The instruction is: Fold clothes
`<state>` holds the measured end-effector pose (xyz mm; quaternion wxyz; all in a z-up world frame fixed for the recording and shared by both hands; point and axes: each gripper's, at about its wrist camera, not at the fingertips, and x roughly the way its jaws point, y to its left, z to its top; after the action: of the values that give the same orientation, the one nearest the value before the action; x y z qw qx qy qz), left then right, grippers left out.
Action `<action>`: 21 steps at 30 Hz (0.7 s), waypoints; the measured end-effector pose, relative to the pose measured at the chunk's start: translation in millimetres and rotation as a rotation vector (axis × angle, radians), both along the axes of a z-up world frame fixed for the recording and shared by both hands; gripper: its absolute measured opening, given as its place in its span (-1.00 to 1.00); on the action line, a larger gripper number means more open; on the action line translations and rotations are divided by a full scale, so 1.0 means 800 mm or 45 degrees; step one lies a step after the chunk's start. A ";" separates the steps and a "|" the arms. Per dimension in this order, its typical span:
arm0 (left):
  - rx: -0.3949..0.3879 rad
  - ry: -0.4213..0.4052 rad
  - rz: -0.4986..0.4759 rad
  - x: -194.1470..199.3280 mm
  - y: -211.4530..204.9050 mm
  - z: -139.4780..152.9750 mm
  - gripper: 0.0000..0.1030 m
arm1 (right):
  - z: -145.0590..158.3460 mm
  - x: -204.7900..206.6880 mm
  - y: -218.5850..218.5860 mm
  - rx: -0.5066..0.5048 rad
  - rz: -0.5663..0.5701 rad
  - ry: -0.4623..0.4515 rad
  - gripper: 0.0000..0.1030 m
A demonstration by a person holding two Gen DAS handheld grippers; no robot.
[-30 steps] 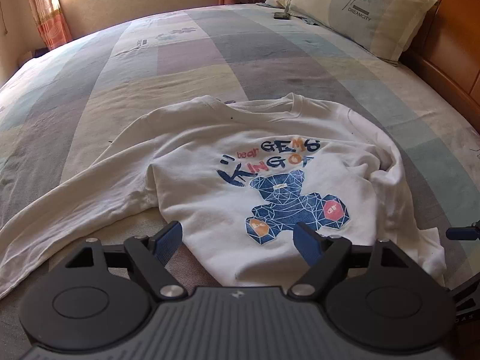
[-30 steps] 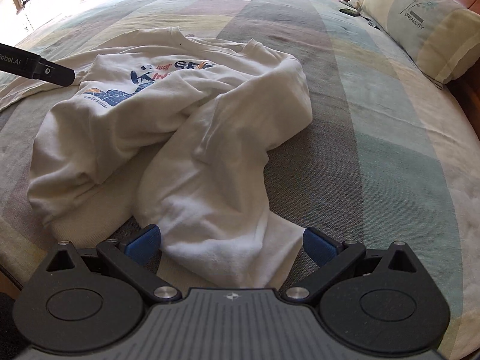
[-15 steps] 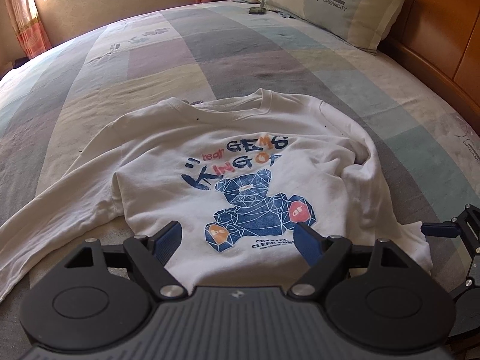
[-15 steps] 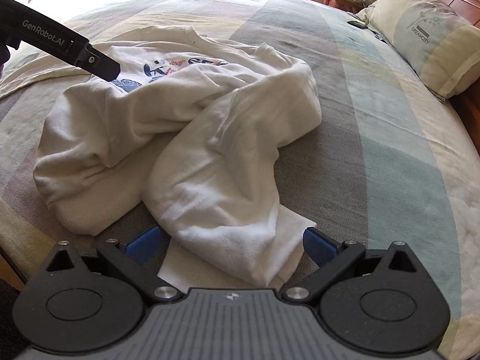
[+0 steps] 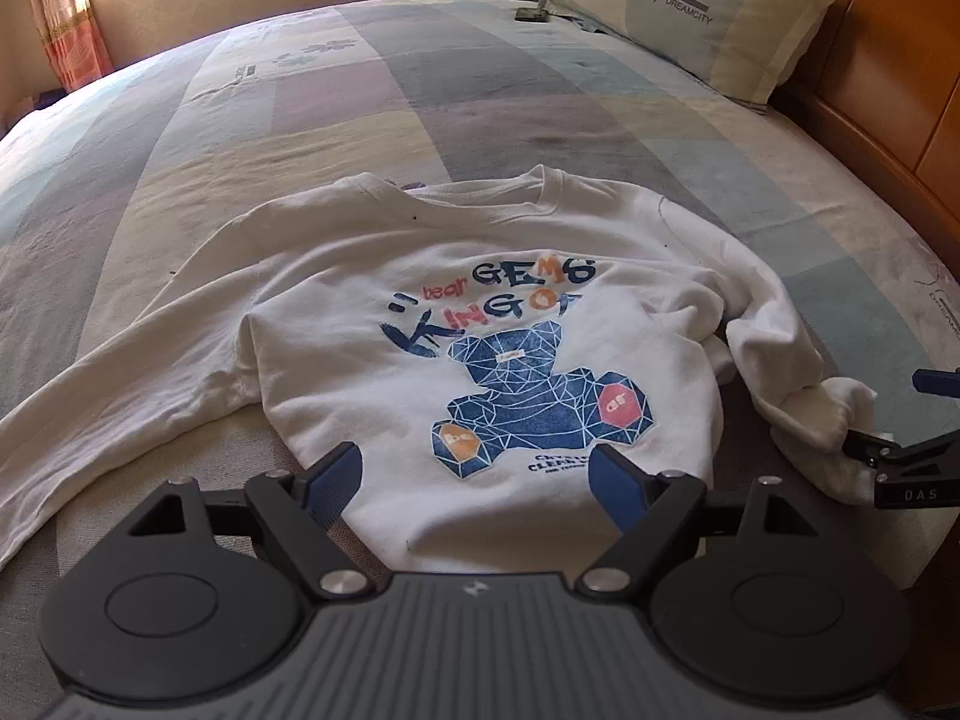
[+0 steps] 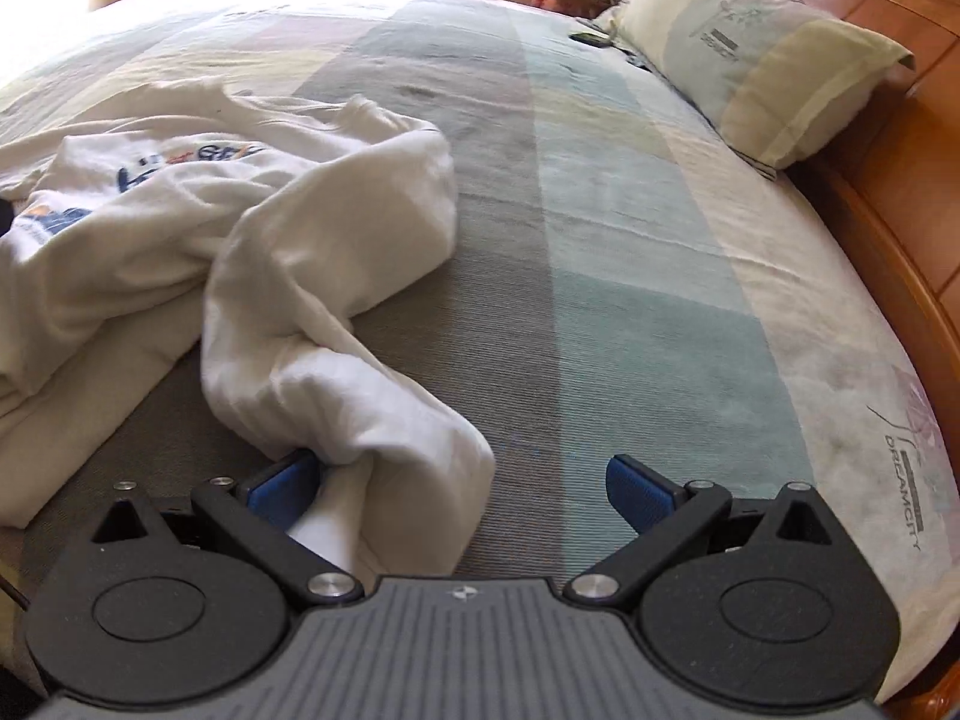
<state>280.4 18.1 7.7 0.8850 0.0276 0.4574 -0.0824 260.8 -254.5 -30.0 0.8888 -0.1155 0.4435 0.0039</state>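
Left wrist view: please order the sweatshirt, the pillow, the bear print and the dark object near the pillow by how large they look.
1. Sweatshirt
2. Pillow, though it lies farther away
3. Bear print
4. Dark object, far away

left gripper [image 5: 476, 477] agape, right gripper [image 6: 462, 486] agape

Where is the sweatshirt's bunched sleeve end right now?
In the right wrist view, the sleeve end lies on the bedspread at lower left, against the right gripper's left finger, whose fingers stand open.
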 end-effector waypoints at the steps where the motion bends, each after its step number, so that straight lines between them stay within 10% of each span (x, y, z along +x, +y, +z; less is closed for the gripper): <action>1: 0.000 0.001 -0.008 0.000 -0.002 0.000 0.62 | 0.002 0.001 -0.007 -0.017 -0.045 -0.006 1.00; 21: 0.027 0.016 0.037 -0.011 0.013 -0.001 0.62 | 0.008 -0.011 0.111 -0.018 0.362 -0.064 1.00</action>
<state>271.8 28.1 7.2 0.8829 0.0298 0.4640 -0.0647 252.1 -165.8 -23.8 0.8893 -0.1835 0.4002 0.1235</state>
